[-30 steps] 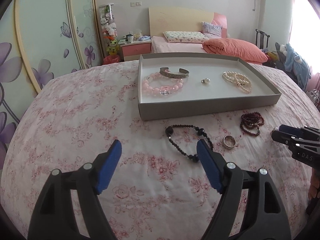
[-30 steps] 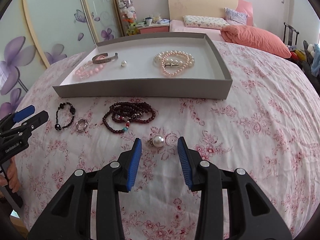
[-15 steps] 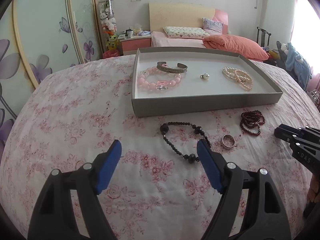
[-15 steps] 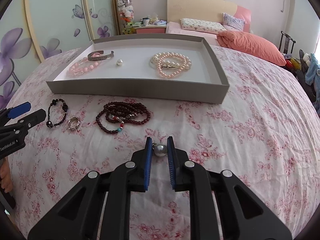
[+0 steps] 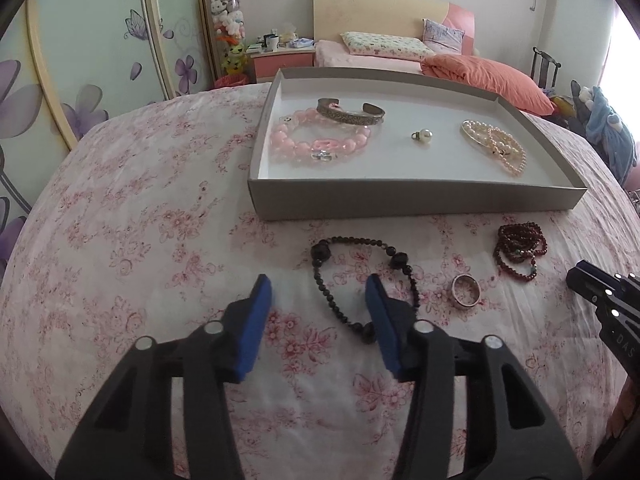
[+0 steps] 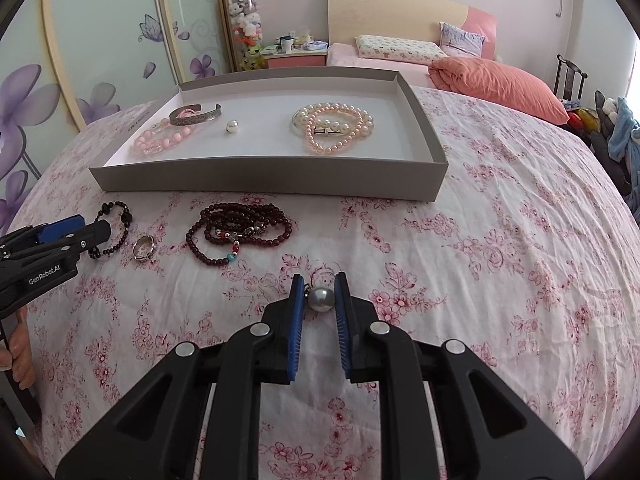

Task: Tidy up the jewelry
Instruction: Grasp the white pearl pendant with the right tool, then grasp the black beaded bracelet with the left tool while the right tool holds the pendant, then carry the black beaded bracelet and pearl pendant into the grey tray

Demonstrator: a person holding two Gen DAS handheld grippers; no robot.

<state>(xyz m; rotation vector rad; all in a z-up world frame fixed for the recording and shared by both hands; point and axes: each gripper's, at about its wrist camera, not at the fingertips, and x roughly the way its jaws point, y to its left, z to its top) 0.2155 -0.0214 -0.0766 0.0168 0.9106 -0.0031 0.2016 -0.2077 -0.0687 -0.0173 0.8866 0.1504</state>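
Note:
My right gripper (image 6: 319,292) is shut on a pearl earring (image 6: 319,299) and holds it just above the floral bedspread. My left gripper (image 5: 318,292) is open and empty, over a black bead bracelet (image 5: 362,280). A silver ring (image 5: 466,289) and a dark red bead necklace (image 6: 240,234) lie on the bedspread in front of a grey tray (image 6: 264,178). In the tray are a pink bead bracelet (image 5: 320,142), a metal cuff (image 5: 352,114), a second pearl earring (image 5: 423,135) and pearl strands (image 6: 334,126).
The tray stands on a large bed with a pink floral cover (image 6: 520,260). Behind it are another bed with an orange quilt (image 6: 496,84), a nightstand (image 6: 296,56) and wardrobe doors (image 6: 100,40) at the left.
My right gripper closed on the pearl earring and lifted it slightly. My left gripper narrowed somewhat and moved nearer the black bracelet.

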